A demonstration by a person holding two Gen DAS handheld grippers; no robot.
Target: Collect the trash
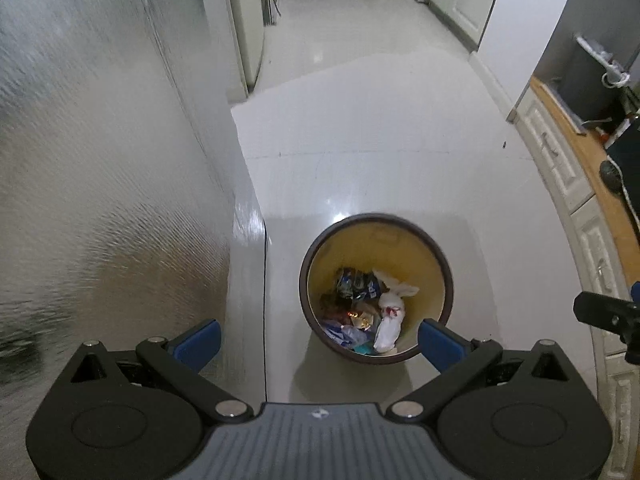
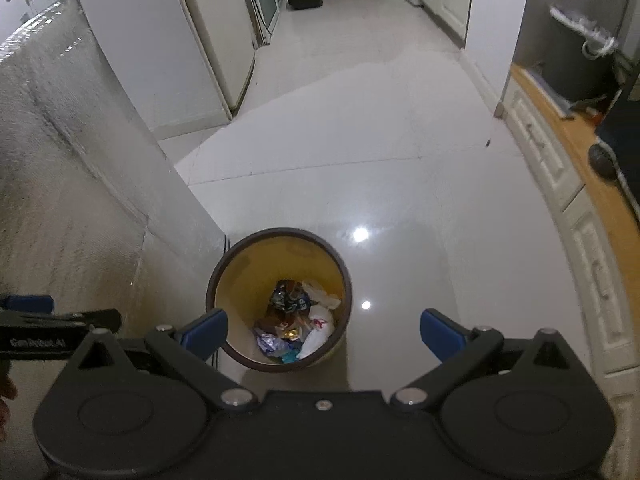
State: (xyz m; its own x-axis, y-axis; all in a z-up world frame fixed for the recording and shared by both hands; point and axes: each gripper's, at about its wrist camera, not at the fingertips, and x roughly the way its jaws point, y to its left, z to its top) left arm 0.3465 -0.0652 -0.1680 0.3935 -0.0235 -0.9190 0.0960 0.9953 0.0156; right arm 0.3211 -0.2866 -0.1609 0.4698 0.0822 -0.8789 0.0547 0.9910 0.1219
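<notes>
Left and right wrist views, both looking down a tiled hallway at a round bin (image 1: 376, 288) standing on the floor (image 1: 360, 140). In the left wrist view the bin lies at lower centre, its near rim partly covered by one blue pad of the left gripper (image 1: 318, 340); in the right wrist view the bin (image 2: 279, 300) sits left of centre, its near left rim cut by a pad of the right gripper (image 2: 324, 334). The fingers of both grippers are spread wide apart and hold nothing.

The bin has a dark rim and a yellow inner wall. Its contents are trash (image 1: 362, 312): a knotted white bag (image 1: 390, 320) on the right side, a crushed dark blue wrapper (image 1: 356, 284) with partly legible letters, and foil and paper scraps beneath, too jumbled to identify.

A textured silver panel (image 1: 100, 160) fills the left half of the left view and is blurred; the right view shows its top edge and the wall beyond. At the right frame edge a wooden surface (image 2: 592, 152) over white drawers is cut off, its dark objects indistinct. The left view's right edge shows part of the other gripper; the right view's lower left edge likewise, bearing small unreadable lettering.
</notes>
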